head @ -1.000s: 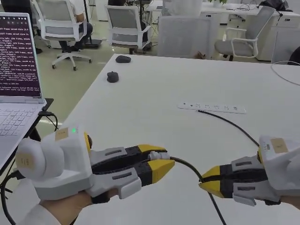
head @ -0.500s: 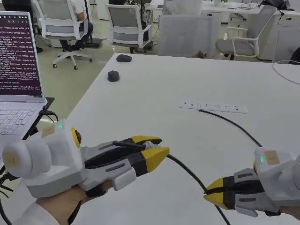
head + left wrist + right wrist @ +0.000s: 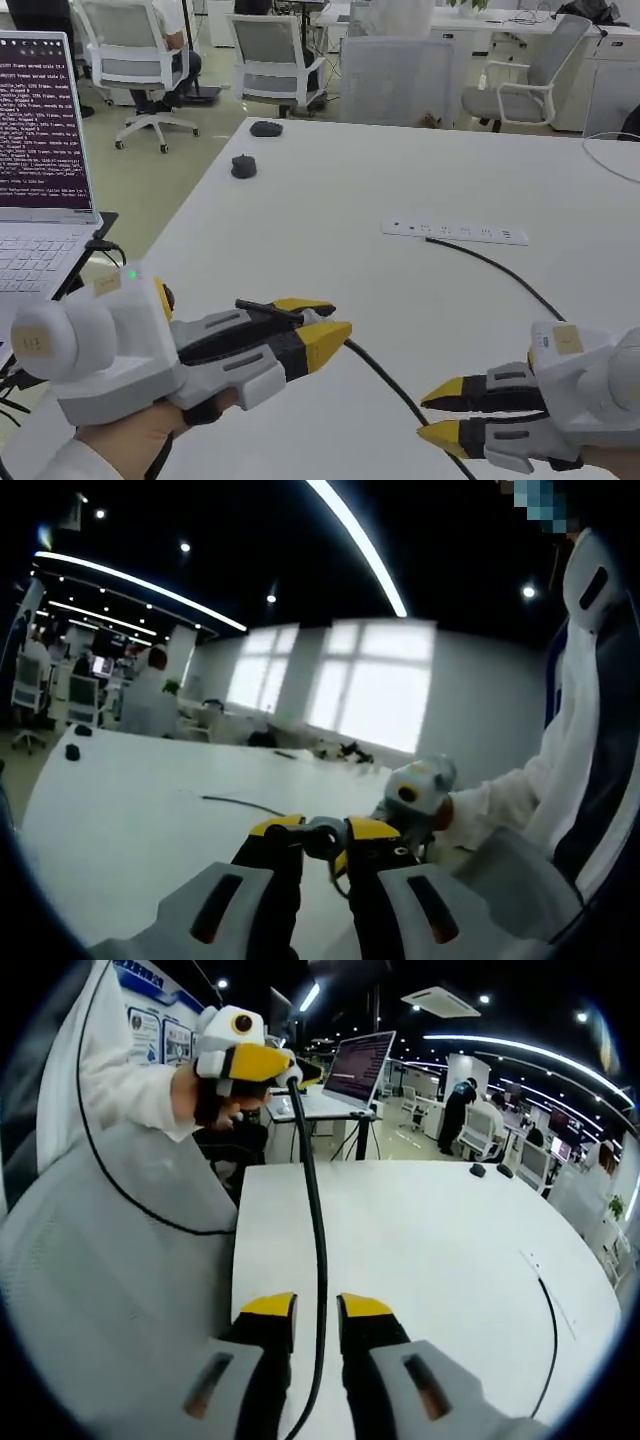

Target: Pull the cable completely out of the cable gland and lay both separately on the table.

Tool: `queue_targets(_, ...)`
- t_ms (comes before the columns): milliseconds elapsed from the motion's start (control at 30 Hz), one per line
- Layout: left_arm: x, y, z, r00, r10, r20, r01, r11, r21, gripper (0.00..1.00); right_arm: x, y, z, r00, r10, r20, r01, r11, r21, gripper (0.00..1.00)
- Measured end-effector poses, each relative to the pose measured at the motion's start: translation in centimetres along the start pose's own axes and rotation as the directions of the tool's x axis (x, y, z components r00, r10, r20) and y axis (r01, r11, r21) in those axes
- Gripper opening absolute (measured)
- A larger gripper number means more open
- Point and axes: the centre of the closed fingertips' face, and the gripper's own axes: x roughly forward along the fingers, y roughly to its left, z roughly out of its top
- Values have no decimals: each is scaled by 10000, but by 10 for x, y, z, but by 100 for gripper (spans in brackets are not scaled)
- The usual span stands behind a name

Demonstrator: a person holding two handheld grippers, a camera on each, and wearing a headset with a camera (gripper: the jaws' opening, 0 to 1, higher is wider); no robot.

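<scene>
My left gripper (image 3: 322,327) is low on the left, shut on the small grey cable gland (image 3: 322,835) between its yellow tips. The black cable (image 3: 390,385) leaves the gland and runs down to the right above the white table (image 3: 330,200). It passes between the jaws of my right gripper (image 3: 438,412), which stand apart, open around it. In the right gripper view the cable (image 3: 318,1220) rises from between those jaws up to my left gripper (image 3: 262,1062). In the left gripper view my right gripper (image 3: 420,785) sits just behind the gland.
A white power strip (image 3: 455,231) lies mid-table, its own black cord (image 3: 500,268) trailing toward the right. Two dark mice (image 3: 243,166) (image 3: 265,128) rest near the far left edge. An open laptop (image 3: 40,150) stands on a stand left of the table. Office chairs (image 3: 270,60) stand beyond.
My right gripper's jaws have parted, letting go of the cable, and it has dropped back toward the lower right. The left gripper has drawn slightly left with the gland.
</scene>
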Motion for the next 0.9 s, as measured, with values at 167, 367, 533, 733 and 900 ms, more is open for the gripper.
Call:
queue_targets(167,0,-1,0,10000,8,-9,-8,10000,-22,16,-1,3,23,9987,-172,470,184,9995,-242,18)
queue_targets(367,1,-3,-1,10000,-79,-38,79,10000,10,16,-1,4,55,9951,-296,939,380,9953,-891,14)
queue_targets(533,1,-5,1,9999,-97,27,97,10000,22,16,4,2,60,9942,-355,1013,473,9921,-1164,6)
queue_targets(733,0,-3,4,9998,-70,171,69,10000,18,16,9,2,50,9968,-320,733,399,9933,-1087,5)
queue_targets(900,-1,-4,5,9997,-52,229,51,10000,27,17,9,-1,47,9975,-379,589,456,9895,-1370,3)
